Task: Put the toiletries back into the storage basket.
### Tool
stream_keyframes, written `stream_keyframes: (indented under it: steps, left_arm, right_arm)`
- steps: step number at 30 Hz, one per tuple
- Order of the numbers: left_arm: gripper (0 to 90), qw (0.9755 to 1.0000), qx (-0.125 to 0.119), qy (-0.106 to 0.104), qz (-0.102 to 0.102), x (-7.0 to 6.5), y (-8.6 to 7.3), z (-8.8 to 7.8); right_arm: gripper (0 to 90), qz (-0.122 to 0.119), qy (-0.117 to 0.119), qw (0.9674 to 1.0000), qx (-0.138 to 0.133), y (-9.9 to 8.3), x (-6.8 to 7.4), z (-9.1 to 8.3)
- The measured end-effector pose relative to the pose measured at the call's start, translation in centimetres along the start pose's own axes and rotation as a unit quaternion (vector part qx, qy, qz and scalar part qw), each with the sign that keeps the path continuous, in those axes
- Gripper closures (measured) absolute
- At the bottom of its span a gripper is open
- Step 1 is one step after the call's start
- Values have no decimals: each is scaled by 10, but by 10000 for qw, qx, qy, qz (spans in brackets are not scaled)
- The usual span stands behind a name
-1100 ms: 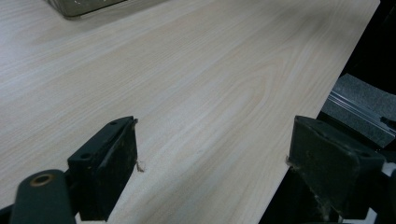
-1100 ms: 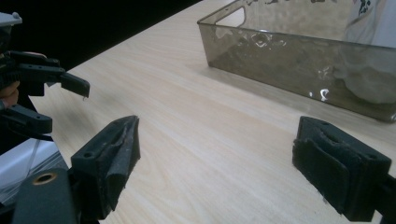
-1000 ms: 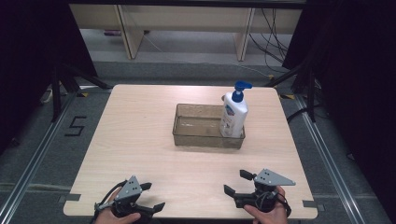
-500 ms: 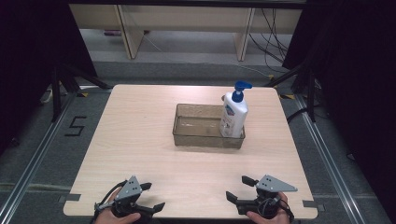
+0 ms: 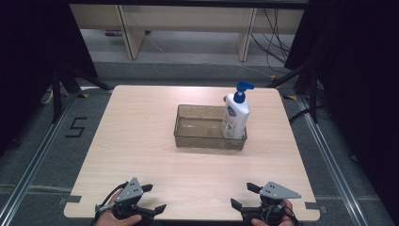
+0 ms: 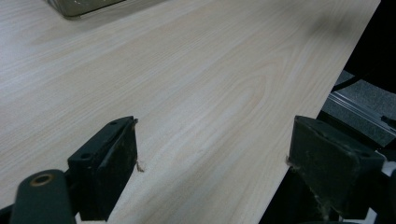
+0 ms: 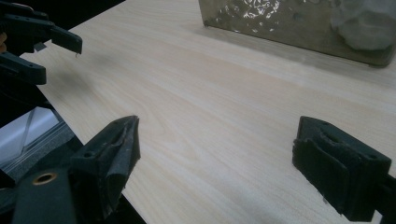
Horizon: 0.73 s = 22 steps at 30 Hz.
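The bottle stands upright in the tray's right end, far from both grippers; the right gripper is nearer than the left gripper. Both have jaws apart, empty.

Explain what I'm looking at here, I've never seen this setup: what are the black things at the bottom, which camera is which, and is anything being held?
No robot arm here: a person holds a hand-held claw in each hand. In the high view, from above the person's side of the table, the left claw and the right claw sit at the near edge. The other two pictures come from cameras riding on the claws, each looking along its own two black jaws. Both claws are open and hold nothing; light wood shows between the jaws. Mid-table stands a clear shallow bin, and a white pump bottle with a blue top stands upright at its right end. The right gripper view shows the bin's wall ahead.
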State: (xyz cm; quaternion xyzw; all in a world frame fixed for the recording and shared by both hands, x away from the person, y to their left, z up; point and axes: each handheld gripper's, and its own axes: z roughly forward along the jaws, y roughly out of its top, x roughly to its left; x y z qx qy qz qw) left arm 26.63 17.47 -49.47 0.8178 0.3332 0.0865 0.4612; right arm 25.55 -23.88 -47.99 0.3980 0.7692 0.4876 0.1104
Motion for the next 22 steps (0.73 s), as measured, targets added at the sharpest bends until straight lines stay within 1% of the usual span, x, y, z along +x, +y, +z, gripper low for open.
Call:
stream_keyframes:
  steps: [1,2,3,5,7,8,9,10,11,12,14,15,16,17,18,19,20,22]
  left_arm:
    - [150,10000,-2,-2,-3,0,0,0]
    - [150,10000,-3,-1,-1,0,0,0]
    - [150,10000,-4,-8,22,0,0,0]
    - [150,10000,-13,-44,26,1,0,0]
    - [150,10000,-5,-9,31,0,0,0]
    - [150,10000,-3,-8,34,0,0,0]
    - [150,10000,-4,-8,31,0,0,0]
    - [150,10000,-13,-35,29,0,0,0]
    - [150,10000,-14,-33,29,0,0,0]
    - [150,10000,-13,-33,30,0,0,0]
    - [150,10000,-21,-33,26,0,0,0]
    - [150,10000,-45,-42,23,0,0,0]
    - [150,9998,88,-9,157,3,1,-1]
    - [150,9998,90,-9,156,3,1,-1]
    - [150,9999,77,-10,147,2,0,-1]
    - [150,10000,-31,-55,24,0,0,0]
    - [150,10000,-37,-49,25,0,0,0]
    - [150,10000,-37,-49,24,0,0,0]
  right_arm:
    - [152,-49,-39,10000,3,-1,0,0]
    - [153,2,-61,10000,-65,-2,0,1]
    - [152,-44,-62,10000,-49,-2,-1,1]
    - [153,40,-86,10000,-28,-3,-1,1]
    - [153,20,-104,9999,-13,-4,-1,-1]
    - [153,60,-132,9999,1,-4,-1,-1]
    - [153,241,-64,9997,13,-5,2,-1]
    - [153,189,-103,9998,45,-5,1,-2]
    - [153,34,-152,9999,4,-5,-1,-3]
    - [153,-11,-198,9998,-16,-5,-2,-3]
    - [153,25,-194,9998,-8,-5,-2,-3]
    - [153,-15,-222,9997,-29,-5,-3,-2]
    - [153,66,-192,9998,17,-6,-2,-2]
    - [153,149,-173,9997,28,-6,-1,-2]
    - [153,74,-171,9998,13,-5,-2,-3]
    - [153,35,-210,9998,-8,-6,-3,-2]
    - [153,17,-226,9997,-8,-6,-3,-2]
    - [153,61,-248,9997,23,-5,-3,-3]
